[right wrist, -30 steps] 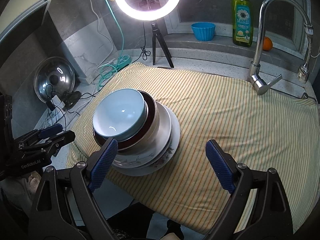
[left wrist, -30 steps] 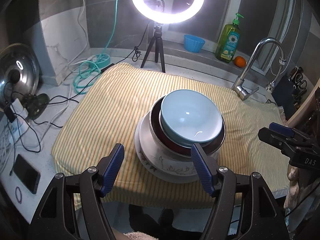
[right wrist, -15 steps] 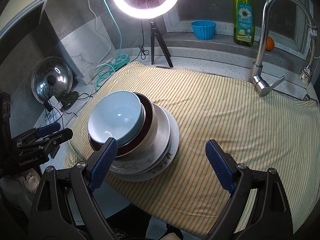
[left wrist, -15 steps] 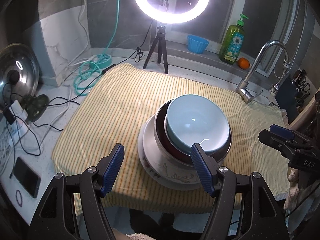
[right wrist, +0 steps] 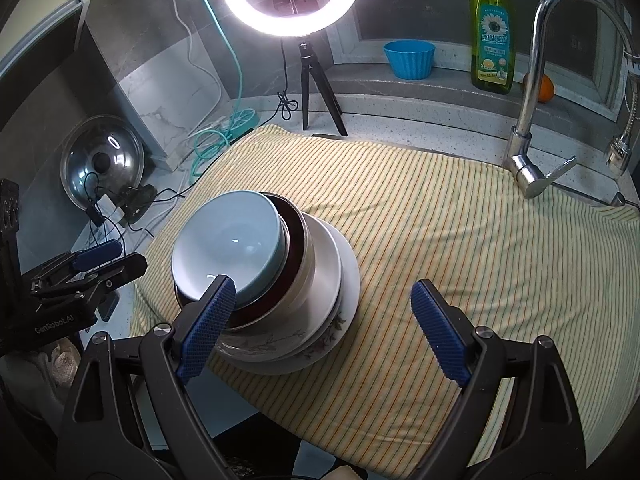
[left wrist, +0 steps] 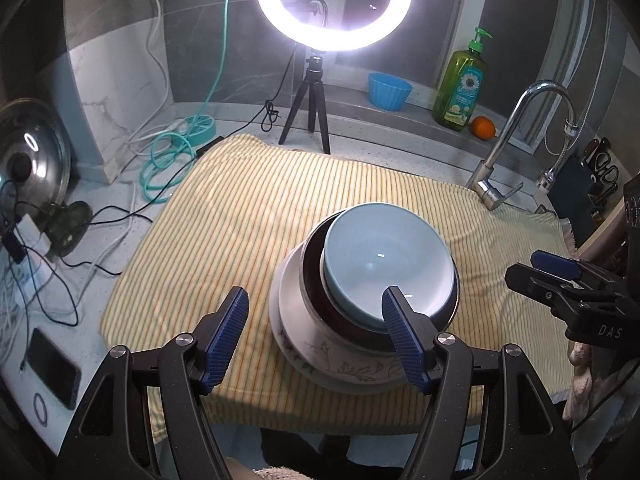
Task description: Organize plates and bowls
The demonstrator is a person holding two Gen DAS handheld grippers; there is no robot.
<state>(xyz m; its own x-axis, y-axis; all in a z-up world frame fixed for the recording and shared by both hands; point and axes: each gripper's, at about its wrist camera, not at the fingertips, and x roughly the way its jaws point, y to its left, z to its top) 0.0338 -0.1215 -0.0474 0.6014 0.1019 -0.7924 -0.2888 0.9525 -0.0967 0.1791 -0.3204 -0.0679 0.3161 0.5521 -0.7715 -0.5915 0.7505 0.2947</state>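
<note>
Far left on the counter there's a steel pot lid point(left wrist: 30, 156) propped against the wall, with a tangle of black cables point(left wrist: 48, 248) in front of it and a dark phone point(left wrist: 52, 368) lying flat near the edge. A teal hose point(left wrist: 168, 160) is coiled just past that, beside the corner of the yellow striped cloth point(left wrist: 248, 208) that covers most of the counter.

The left gripper point(left wrist: 314, 320) hangs over the near edge of the cloth with its blue pads spread apart and nothing between them (just bare cloth and the left rim of the stack showing through the gap). Its right pad overlaps the stack in the left wrist view, but I can't tell whether it touches.

The stack sits on the cloth toward the near edge: a light blue bowl point(left wrist: 386, 260) on top, nested a bit off-centre in a dark maroon bowl point(left wrist: 316, 276), that one in a white bowl point(left wrist: 292, 300), all on a floral plate point(left wrist: 340, 372).

Behind the cloth a lit ring light point(left wrist: 334, 4) stands on a small black tripod point(left wrist: 306, 112). Further right on the ledge: a blue cup point(left wrist: 389, 91), a green soap bottle point(left wrist: 462, 84) and an orange point(left wrist: 483, 127). Then the chrome faucet point(left wrist: 516, 140) at the cloth's far right corner.

The right gripper point(right wrist: 322, 328) is also spread wide and empty, over the cloth just right of the stack; its left pad crosses the blue bowl's rim in the right wrist view.
</note>
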